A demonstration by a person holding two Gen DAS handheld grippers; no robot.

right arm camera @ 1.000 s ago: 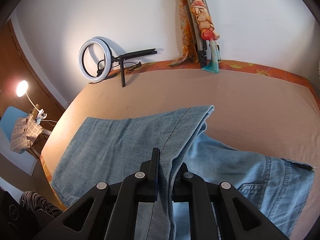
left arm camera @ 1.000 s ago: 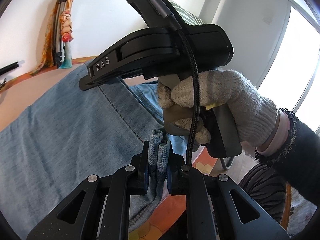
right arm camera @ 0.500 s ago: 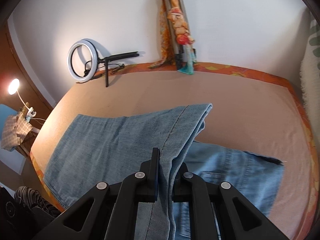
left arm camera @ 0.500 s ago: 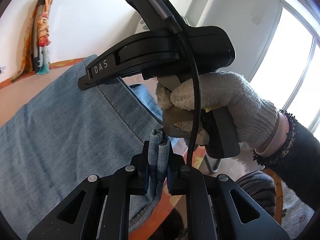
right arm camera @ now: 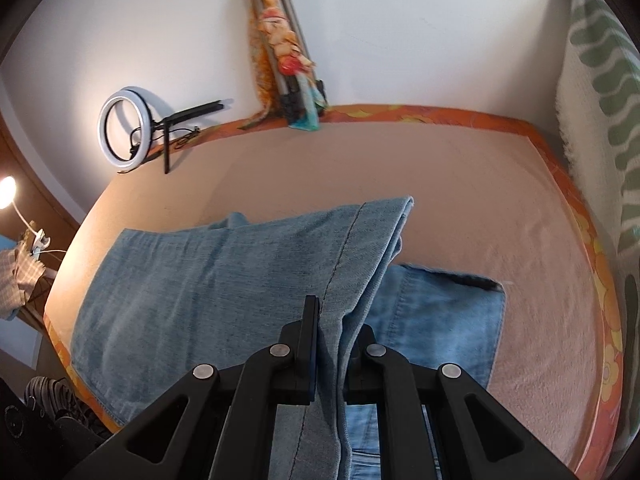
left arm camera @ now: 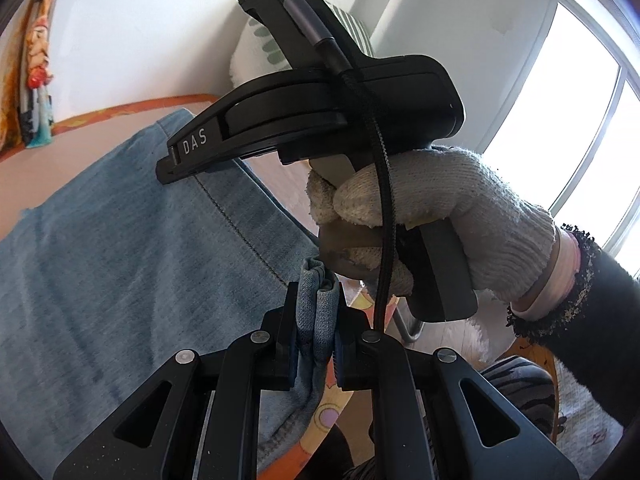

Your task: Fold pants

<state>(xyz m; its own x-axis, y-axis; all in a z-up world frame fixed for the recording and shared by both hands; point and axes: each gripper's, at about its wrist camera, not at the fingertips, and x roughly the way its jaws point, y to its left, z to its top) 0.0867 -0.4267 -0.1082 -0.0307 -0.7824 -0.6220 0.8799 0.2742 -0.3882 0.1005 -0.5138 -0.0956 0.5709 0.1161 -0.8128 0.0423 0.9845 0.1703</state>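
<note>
Light blue denim pants (right arm camera: 224, 280) lie on a peach-covered bed, one leg drawn over the waist part (right arm camera: 440, 320). My right gripper (right arm camera: 334, 320) is shut on a bunched fold of the leg near its seam. In the left wrist view my left gripper (left arm camera: 318, 312) is shut on a doubled hem edge of the same pants (left arm camera: 120, 264). Just ahead of it is the other black gripper's body (left arm camera: 320, 108), held by a hand in a white knit glove (left arm camera: 440, 220). Both grips hold the cloth raised off the bed.
A ring light on a stand (right arm camera: 124, 134) and a folded tripod wrapped in orange cloth (right arm camera: 288, 64) lean at the far wall. A white and green blanket (right arm camera: 600, 120) hangs at the right. The bed's orange edge (right arm camera: 600, 280) runs right; a bright window (left arm camera: 580, 128) is behind the gloved hand.
Both grippers have carried the held leg sideways across the bed; the tripod and ring light slid in the views and the waist part lies more covered. Both grips stay the same.
</note>
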